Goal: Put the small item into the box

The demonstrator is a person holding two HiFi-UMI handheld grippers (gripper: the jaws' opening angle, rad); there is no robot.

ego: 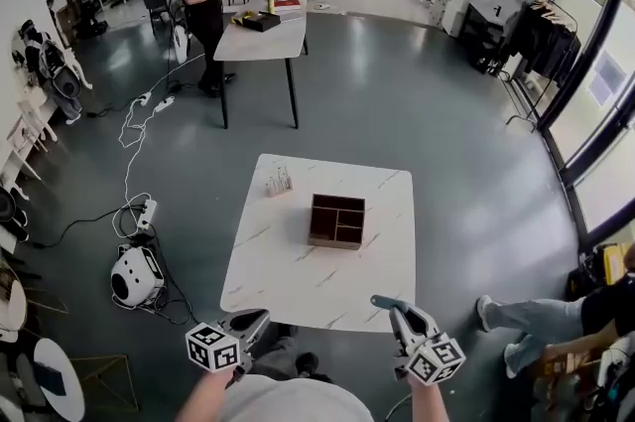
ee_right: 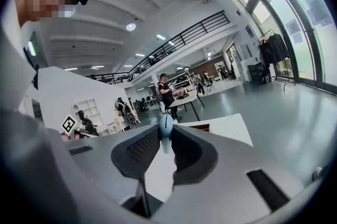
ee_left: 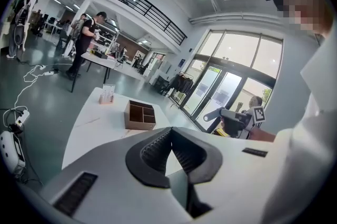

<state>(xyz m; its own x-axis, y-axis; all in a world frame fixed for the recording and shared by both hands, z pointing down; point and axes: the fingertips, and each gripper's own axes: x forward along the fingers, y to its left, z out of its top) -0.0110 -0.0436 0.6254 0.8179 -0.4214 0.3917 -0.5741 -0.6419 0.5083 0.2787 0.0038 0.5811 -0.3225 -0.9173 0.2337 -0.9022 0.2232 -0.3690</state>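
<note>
A brown wooden box (ego: 336, 220) with several compartments stands near the middle of the white table (ego: 298, 276). My right gripper (ego: 387, 304) hovers over the table's near right edge, shut on a small pale-blue item (ee_right: 166, 138) that sticks up between the jaw tips. In the right gripper view the box (ee_right: 196, 126) lies ahead, past the jaws. My left gripper (ego: 260, 317) is at the near left edge. Its jaws (ee_left: 171, 132) meet with nothing between them. The box (ee_left: 140, 115) shows beyond them.
A small stand with cards (ego: 278, 182) sits at the table's far left. On the floor to the left lie a white round device (ego: 135, 276) and cables. A seated person's legs (ego: 526, 316) are at the right. Another table (ego: 260, 41) with people stands farther back.
</note>
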